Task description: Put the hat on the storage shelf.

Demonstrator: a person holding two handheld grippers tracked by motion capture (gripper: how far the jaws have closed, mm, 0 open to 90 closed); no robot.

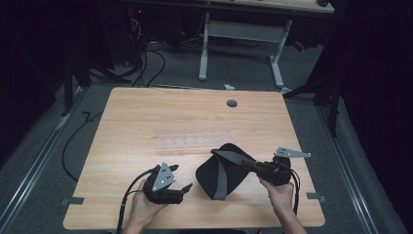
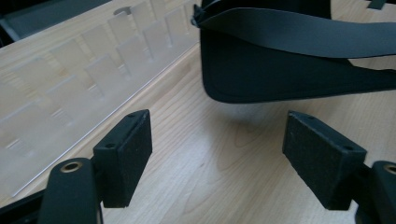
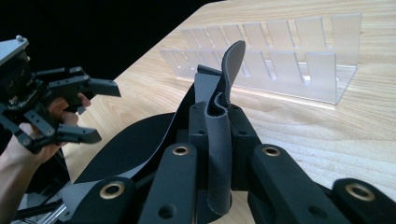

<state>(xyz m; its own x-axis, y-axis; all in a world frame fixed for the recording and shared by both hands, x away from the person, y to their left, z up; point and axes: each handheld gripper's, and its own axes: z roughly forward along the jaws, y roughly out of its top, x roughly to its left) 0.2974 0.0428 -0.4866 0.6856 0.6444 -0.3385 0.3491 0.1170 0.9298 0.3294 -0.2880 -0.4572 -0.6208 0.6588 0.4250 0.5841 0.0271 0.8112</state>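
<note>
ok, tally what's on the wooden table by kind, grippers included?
Black fabric eye mask with grey strap: 1
Clear acrylic slotted rack: 1
Black two-jaw grippers: 2, the left gripper open, the right gripper shut on the mask's strap
Total: 4

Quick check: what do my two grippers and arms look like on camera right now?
Both grippers, left and right, are black with blocky jaws, brass-ringed screw holes and a grey three-cornered plate on top. A black cable trails from each. Forearms are bare, no sleeves showing.
</note>
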